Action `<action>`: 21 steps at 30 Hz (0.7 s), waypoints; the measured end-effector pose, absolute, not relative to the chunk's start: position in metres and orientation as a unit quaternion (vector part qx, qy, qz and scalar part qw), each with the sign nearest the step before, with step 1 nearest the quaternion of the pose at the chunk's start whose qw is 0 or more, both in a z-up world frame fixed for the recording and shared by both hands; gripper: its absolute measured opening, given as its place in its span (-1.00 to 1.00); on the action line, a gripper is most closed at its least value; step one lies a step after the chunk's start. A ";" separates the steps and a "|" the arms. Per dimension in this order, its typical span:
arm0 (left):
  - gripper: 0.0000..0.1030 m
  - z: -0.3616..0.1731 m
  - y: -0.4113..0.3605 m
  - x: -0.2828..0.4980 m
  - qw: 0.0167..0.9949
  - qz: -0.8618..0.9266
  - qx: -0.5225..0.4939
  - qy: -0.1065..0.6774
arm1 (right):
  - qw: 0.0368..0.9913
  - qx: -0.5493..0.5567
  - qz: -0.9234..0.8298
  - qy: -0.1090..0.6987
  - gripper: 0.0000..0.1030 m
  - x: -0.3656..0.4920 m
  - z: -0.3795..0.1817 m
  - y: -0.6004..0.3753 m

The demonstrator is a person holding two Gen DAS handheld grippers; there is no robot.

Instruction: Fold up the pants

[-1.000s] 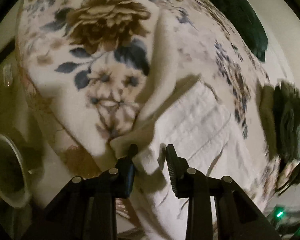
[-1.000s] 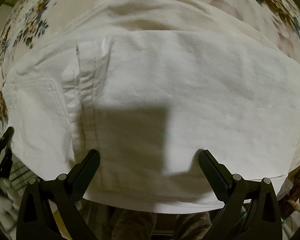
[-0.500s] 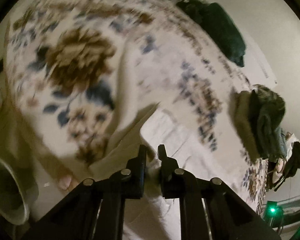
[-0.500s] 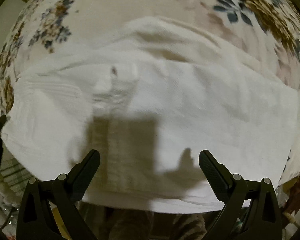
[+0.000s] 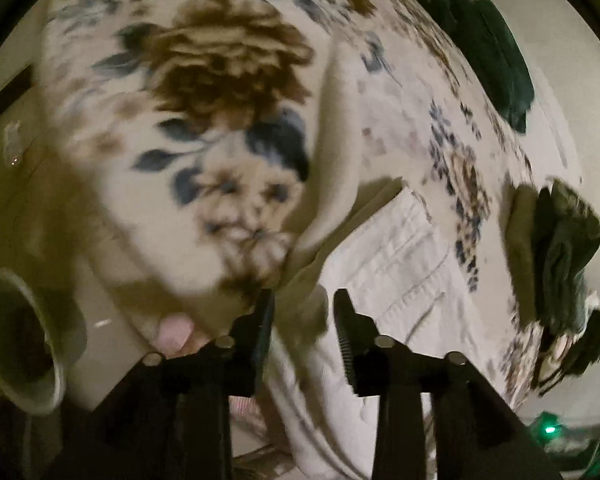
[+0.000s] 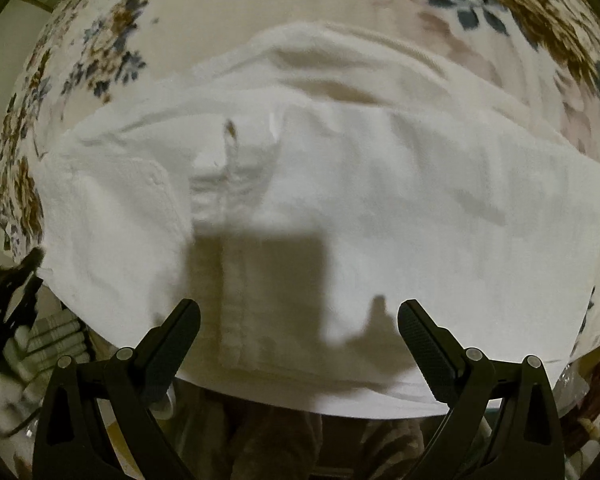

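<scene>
The white pants [image 6: 380, 208] lie folded across a floral blanket [image 6: 112, 52], filling the right wrist view. My right gripper [image 6: 299, 320] is wide open and empty, just above the pants' near edge. In the left wrist view the pants [image 5: 396, 280] lie to the right, on the same blanket [image 5: 228, 80]. My left gripper [image 5: 303, 312] has its jaws parted over the pants' corner, with a fold of cloth between them but not pinched. The frame is blurred.
Dark green clothes [image 5: 488, 40] lie at the far right on the bed, and a folded dark pile [image 5: 560, 256] sits right of the pants. A round white container [image 5: 16, 340] stands low at the left. The left gripper shows at the right wrist view's left edge [image 6: 12, 280].
My left gripper closed on the pants' corner half a second ago and has since opened, letting the cloth go. The pants' left part shifted. The right gripper stayed open and drew back slightly.
</scene>
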State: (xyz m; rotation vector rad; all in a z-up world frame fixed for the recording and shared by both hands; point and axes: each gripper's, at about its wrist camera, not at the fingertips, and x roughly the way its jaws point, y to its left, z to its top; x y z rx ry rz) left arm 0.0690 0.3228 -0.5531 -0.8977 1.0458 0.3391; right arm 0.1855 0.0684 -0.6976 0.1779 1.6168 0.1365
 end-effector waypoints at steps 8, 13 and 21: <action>-0.37 -0.583 0.278 0.023 0.670 0.123 -0.543 0.491 | 0.682 0.081 0.058 0.725 0.96 0.185 -0.700 0.069; -0.37 -0.606 0.254 0.025 0.649 0.101 -0.569 0.495 | 0.687 0.076 0.059 0.720 0.96 0.195 -0.695 0.074; -0.37 -0.615 0.254 0.045 0.652 0.096 -0.568 0.493 | 0.683 0.074 0.053 0.724 0.96 0.190 -0.696 0.067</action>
